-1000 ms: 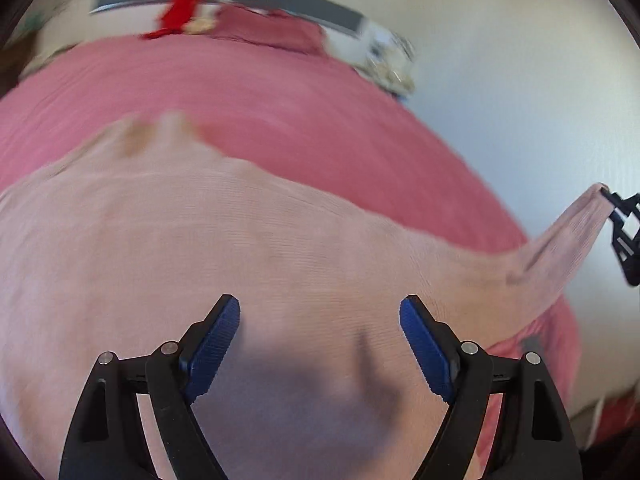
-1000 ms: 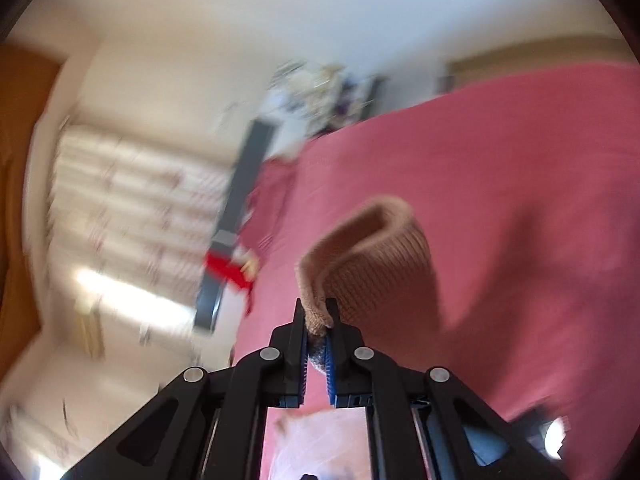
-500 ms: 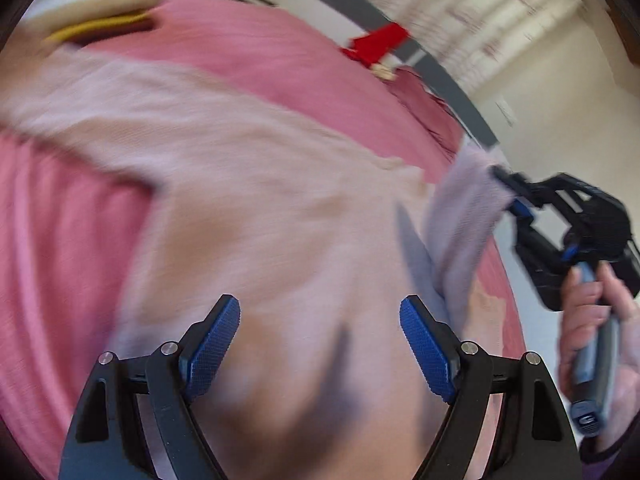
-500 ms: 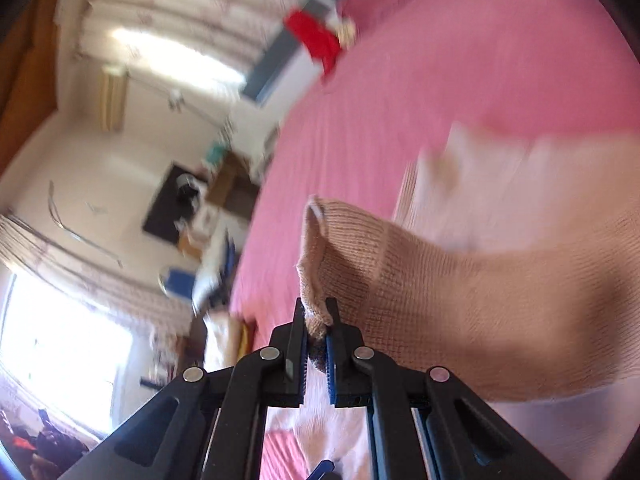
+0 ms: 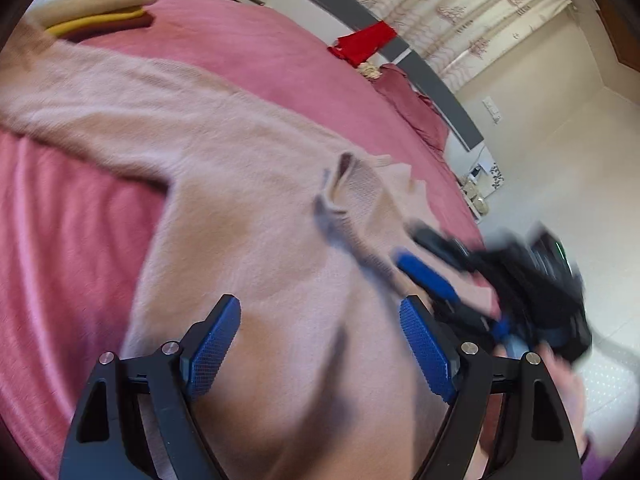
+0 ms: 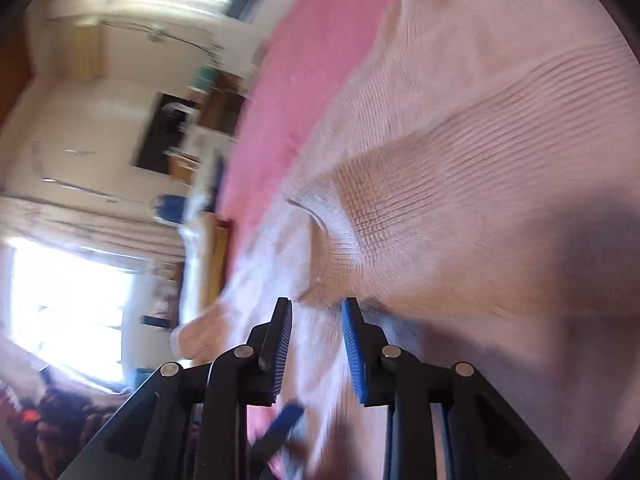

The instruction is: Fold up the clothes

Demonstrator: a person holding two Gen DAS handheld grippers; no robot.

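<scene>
A pale pink knit sweater (image 5: 248, 208) lies spread on the pink bed cover (image 5: 72, 248), one long sleeve (image 5: 92, 92) stretched toward the upper left. The other sleeve is folded over the body, with its ribbed cuff (image 5: 344, 188) lying on top. My left gripper (image 5: 320, 344) hovers open above the sweater's body with nothing between its pads. Blurred at the right, my right gripper (image 5: 408, 246) sits just behind that cuff. In the right wrist view its jaws are opening (image 6: 316, 344). The cuff (image 6: 340, 240) lies free just past the fingertips, not pinched.
A stack of folded white and yellow clothes (image 5: 100, 12) sits at the bed's far left corner. A red cloth (image 5: 364, 42) hangs on the grey headboard (image 5: 432, 80), beside a dark red pillow (image 5: 408, 100). Pale floor (image 5: 560, 200) runs along the bed's right side.
The right gripper carried the sleeve across onto the sweater's body, then parted its jaws and let the cuff drop. The left gripper swung over the sweater, then held still, open throughout.
</scene>
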